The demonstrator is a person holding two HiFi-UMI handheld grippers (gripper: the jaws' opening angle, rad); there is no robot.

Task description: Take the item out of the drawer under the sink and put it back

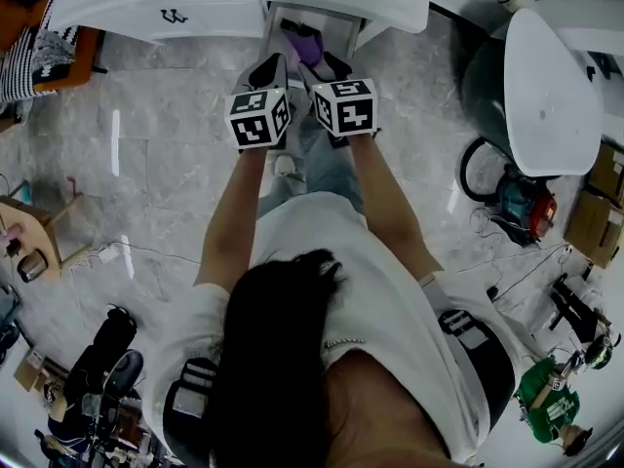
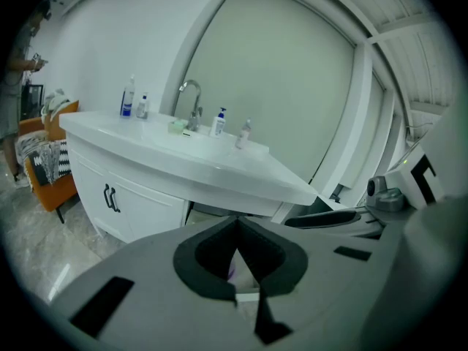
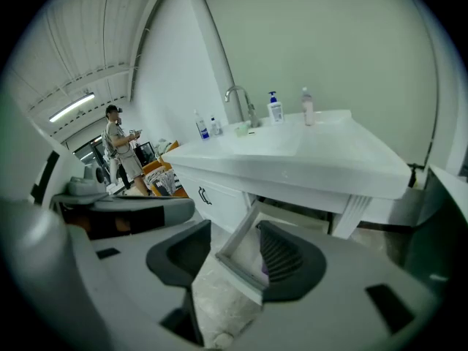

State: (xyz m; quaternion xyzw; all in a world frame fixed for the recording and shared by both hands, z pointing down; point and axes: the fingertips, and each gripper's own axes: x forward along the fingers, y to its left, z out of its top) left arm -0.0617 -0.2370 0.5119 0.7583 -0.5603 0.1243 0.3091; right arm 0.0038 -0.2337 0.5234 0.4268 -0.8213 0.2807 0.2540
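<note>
The purple item [image 1: 308,43] lies in the open drawer [image 1: 272,27] under the sink [image 2: 191,143]. Above it, the right gripper [image 3: 228,248] has its fingers apart and empty, seemingly readied to reach in. The left gripper [image 2: 238,229] has its fingers together.

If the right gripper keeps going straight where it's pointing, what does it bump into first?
Probably the open drawer: its front rim shows between the open jaws of the right gripper. Depth is unclear.
</note>
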